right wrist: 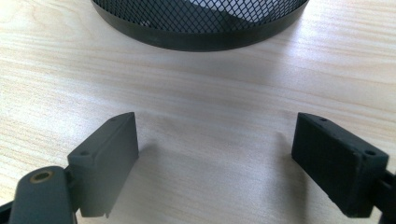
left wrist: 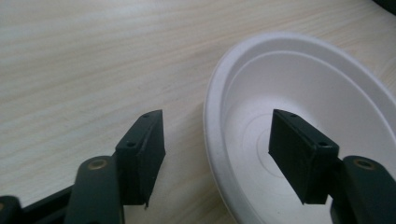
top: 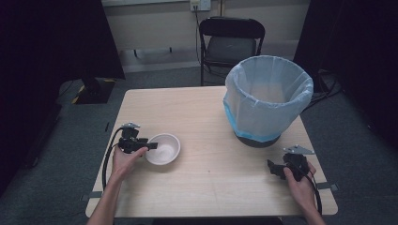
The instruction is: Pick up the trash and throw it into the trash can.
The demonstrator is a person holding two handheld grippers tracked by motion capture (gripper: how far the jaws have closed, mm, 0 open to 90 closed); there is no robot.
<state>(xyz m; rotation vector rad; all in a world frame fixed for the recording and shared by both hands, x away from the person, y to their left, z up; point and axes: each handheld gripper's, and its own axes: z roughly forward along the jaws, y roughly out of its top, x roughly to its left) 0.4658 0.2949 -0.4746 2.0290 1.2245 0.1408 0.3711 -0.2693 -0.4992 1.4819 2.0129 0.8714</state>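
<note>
We find the left gripper [top: 149, 146] at the near left part of the table [top: 211, 178], held in the person's left hand [top: 123, 161] and pointing toward three o'clock at a white bowl [top: 164, 149]. The bowl sits upright on the table, about eight o'clock from the table's centre and well apart from the bin [top: 266, 101], which stands toward one o'clock in the far right part. In the left gripper view the bowl's rim [left wrist: 212, 140] runs between the two jaws: one jaw stands outside the bowl over the bare wood, the other inside over the white bottom. Both pads stand clear of the rim with a gap on each side, so we record this gripper as released, straddling the rim and gripping nothing. The right gripper [top: 274, 169] rests at about four o'clock from the table's centre, near the right edge, in the person's right hand [top: 300, 185]. In the right gripper view its jaws stand wide apart over bare wood with nothing between them, and the black mesh base of the bin [right wrist: 201, 28] lies ahead at twelve o'clock, apart from the jaws. The bin carries a pale blue liner [top: 267, 84] folded over its rim. A black chair [top: 231, 42] stands beyond the table's far edge.
</note>
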